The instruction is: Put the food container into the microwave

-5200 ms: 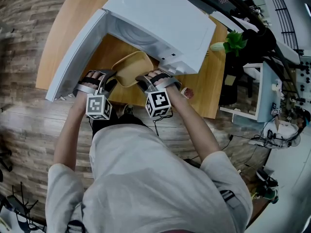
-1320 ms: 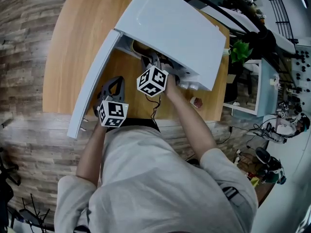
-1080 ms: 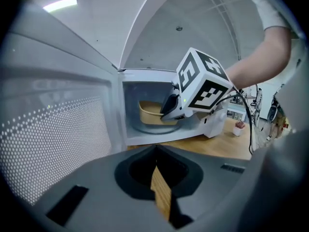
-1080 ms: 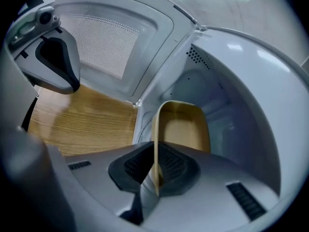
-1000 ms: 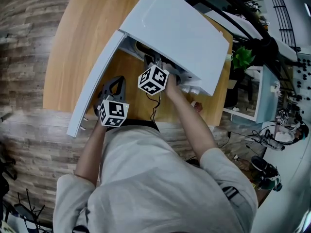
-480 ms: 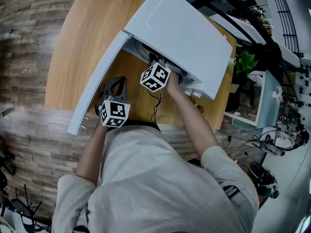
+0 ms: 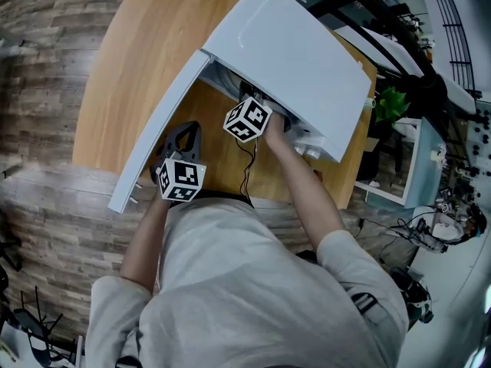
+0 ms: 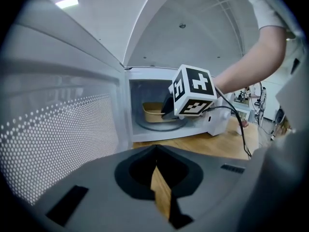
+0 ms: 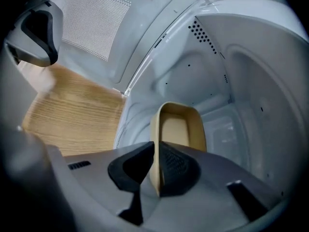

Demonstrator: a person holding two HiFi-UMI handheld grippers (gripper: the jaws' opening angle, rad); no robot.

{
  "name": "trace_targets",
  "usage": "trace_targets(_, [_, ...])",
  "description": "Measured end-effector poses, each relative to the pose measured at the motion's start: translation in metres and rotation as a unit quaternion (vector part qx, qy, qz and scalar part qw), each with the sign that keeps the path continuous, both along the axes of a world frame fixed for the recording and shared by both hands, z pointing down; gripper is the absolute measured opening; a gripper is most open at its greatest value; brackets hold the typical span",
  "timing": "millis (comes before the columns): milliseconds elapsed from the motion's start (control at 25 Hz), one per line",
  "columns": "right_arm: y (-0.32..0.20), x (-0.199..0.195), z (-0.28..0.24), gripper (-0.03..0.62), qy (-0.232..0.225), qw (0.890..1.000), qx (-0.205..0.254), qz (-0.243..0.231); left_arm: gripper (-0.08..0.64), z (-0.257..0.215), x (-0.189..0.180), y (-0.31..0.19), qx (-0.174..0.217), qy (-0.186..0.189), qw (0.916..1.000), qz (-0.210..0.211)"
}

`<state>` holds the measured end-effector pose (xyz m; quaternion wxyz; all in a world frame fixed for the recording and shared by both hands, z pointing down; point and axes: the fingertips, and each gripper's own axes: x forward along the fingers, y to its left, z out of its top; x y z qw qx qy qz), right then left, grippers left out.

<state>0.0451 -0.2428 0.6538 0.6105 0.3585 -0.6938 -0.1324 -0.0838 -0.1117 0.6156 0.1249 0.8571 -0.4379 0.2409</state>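
Nearest you, your left forearm (image 7: 142, 236) runs straight ahead and holds the left tool (image 7: 184, 130) over the near edge of the tabletop (image 7: 146, 37). It sits just right of the swung-open microwave door (image 7: 157, 121) and tips gently downward. Its jaws are pressed together with nothing in them, and only a sliver of wood shows through the slit.

Further out, your right forearm (image 7: 295, 182) stretches forward and leftward, wrist dipped more steeply. The right tool's marker cube (image 7: 247, 119) sits right at the mouth of the microwave (image 7: 291, 52). From above, that is all you get. The white top of the oven covers the tool's tips and everything inside.

The right tool (image 9: 155, 153) shows it from its own camera. The near wall of the tan food container (image 9: 178, 124) stands between the two pads, both touching it at the tips, and the jaws have just been easing apart.

The food container is inside the cavity on the round tray (image 8: 145, 125), its long side running away toward the back wall. From the left tool's camera, the cube hides the container's right end and the pinch itself. In the right tool's view, the left tool shows only as a blurred shape at the top left corner. The cavity's far right corner curves out of frame.
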Motion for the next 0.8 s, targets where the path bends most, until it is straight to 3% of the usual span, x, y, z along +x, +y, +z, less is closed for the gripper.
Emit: trace_targets(800, [-0.012,0.003,0.001,0.082,-0.013,0.999,0.012,0.029,0.011,0.002,-0.003,-0.002,-0.002,0.0,1.0,0.001])
